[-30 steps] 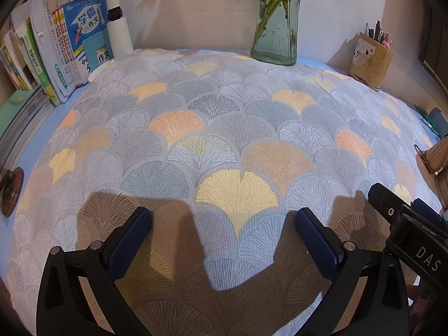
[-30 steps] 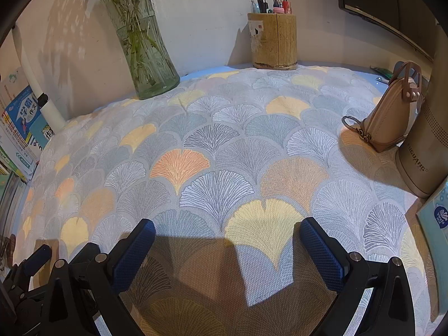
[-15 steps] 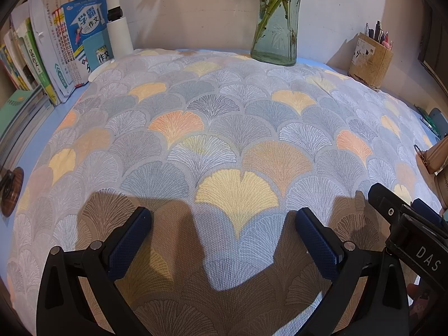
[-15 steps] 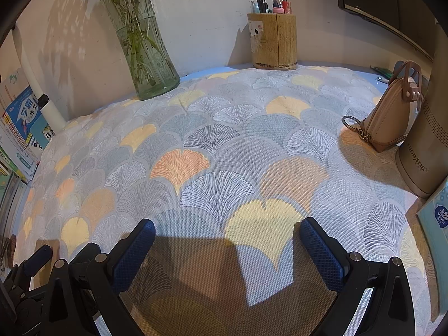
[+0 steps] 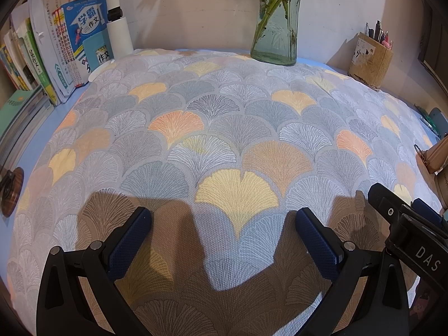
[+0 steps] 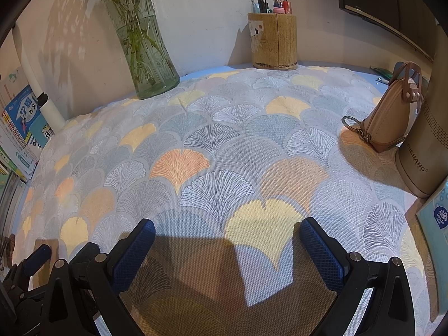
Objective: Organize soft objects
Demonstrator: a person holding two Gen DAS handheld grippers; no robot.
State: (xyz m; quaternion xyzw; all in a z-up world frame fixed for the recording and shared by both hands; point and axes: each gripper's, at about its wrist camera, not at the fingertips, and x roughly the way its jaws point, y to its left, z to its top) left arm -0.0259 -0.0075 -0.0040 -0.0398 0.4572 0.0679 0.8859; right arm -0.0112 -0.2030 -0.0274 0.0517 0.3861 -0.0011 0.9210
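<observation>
1. Left view: my left hand-held gripper (image 5: 222, 233) hangs just above the near part of the patterned cloth (image 5: 218, 128), its blue pads spread wide with nothing between them. The cloth lies flat over most of the surface. Its far edge touches or nearly touches the glass vase (image 5: 275, 19), and the books (image 5: 64, 47) stand beside its left edge. My right hand-held gripper shows at the right of this view, just beside the left one.

2. Right view: my right hand-held gripper (image 6: 226, 245) hovers over the same near stretch of cloth, also spread apart and empty. From the vase, the pen holder (image 6: 274, 42) stands to the right along the wall; further right and nearer me, a small tan bag (image 6: 389, 117) rests on the cloth's edge beside a beige canister (image 6: 422, 151).

3. Step in hand, as I judge it: I am poised to start, and the cloth is not yet gripped or folded.

4. Next move, I think: lower both pads to the near edge and pinch the fabric at two points. The bag sitting on the cloth could drag or tip if I lift that side.
</observation>
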